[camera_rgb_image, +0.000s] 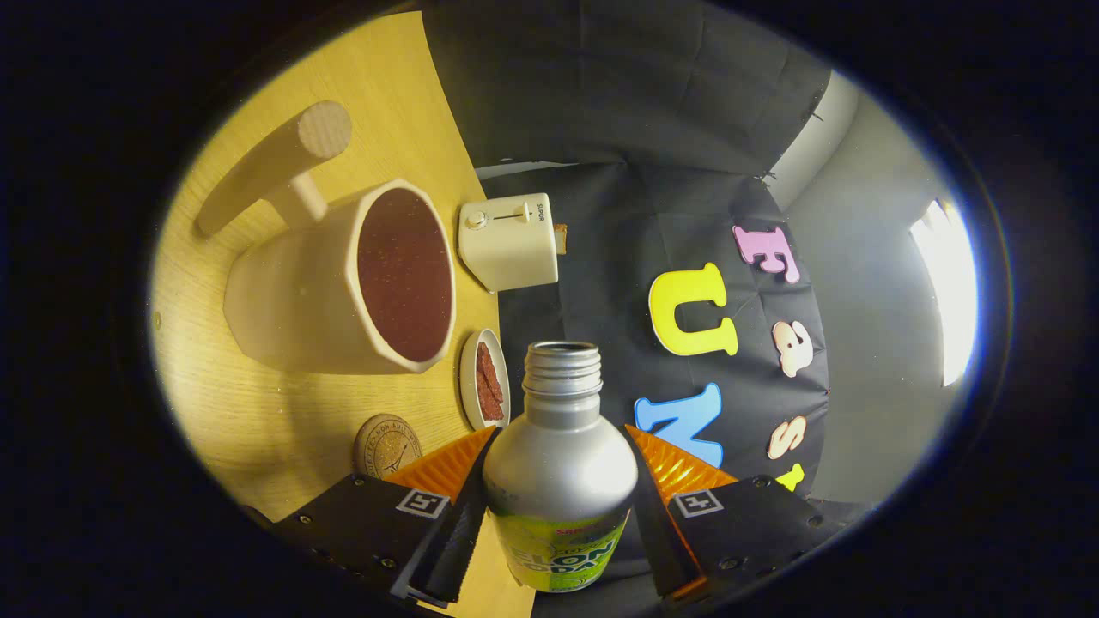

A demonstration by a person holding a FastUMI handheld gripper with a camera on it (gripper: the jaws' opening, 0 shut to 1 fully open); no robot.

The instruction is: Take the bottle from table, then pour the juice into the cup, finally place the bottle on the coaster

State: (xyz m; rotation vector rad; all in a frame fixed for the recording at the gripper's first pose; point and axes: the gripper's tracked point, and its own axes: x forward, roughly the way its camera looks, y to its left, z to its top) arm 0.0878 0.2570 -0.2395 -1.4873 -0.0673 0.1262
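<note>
We hold the gripper (558,481) with its two fingers pressed against either side of the bottle (558,463), a silver metal bottle with a green and yellow label low on its body and an open threaded neck with no cap. The whole view is rolled, so the wooden table (258,403) stands to the left of the bottle and the dark cloth wall to the right. Beyond the fingers and to the left sits the cup (343,283), a large cream mug with a thick peg-like wooden handle, its wide mouth turned towards us and showing a dark reddish-brown inside; we cannot tell whether that is liquid or lining. The bottle's mouth is near the cup's rim but apart from it. Just beside the left finger lies the coaster (387,446), a small round cork disc flat on the table, with nothing on it. Between the cup and the bottle's neck rests a small white dish (485,379) holding reddish strips. Farther off stands a cream toaster (508,240) at the table's edge.
</note>
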